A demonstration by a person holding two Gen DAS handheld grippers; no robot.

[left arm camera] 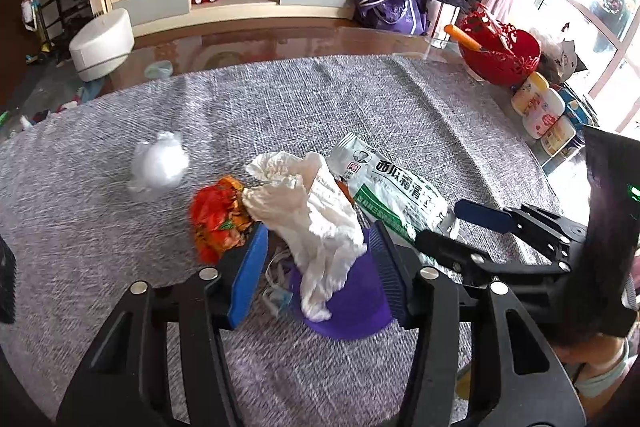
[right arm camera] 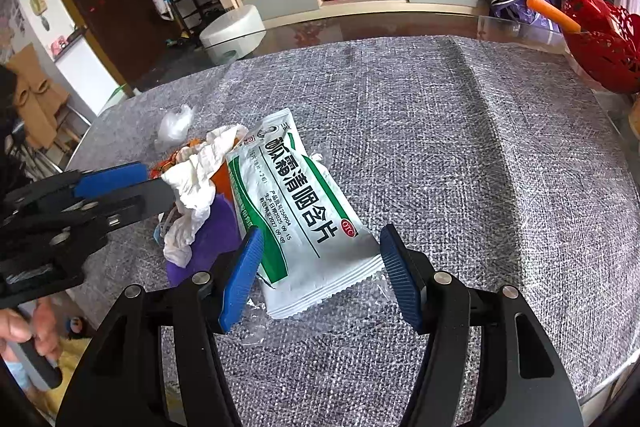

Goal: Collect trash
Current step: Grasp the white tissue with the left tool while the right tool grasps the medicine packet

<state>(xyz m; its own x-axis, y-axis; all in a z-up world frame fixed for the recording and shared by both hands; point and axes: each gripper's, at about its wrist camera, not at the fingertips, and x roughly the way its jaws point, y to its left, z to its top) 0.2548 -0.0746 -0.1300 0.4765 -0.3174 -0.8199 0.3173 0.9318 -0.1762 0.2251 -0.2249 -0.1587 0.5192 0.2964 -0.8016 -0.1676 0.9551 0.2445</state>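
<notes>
Trash pile (left arm camera: 312, 223) is lying on the worktop (left arm camera: 360, 107); left gripper (left arm camera: 320, 263) and right gripper (right arm camera: 320, 271) are both spreading fingers wide.

Round table under grey woven cloth (left arm camera: 280, 99); white-green sachet (right arm camera: 304, 211), crumpled tissue (left arm camera: 312, 211), red wrapper (left arm camera: 216, 215), red basket (left arm camera: 500, 55)

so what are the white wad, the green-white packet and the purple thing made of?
White wad: looks like tissue paper, matte, soft crumpled folds.
Packet: printed plastic or foil film, slightly glossy; crimped serrated end seal, shallow creases.
Purple thing: probably smooth plastic, perhaps a cup; even colour, faint sheen, mostly hidden under the wad, so unsure.
</notes>
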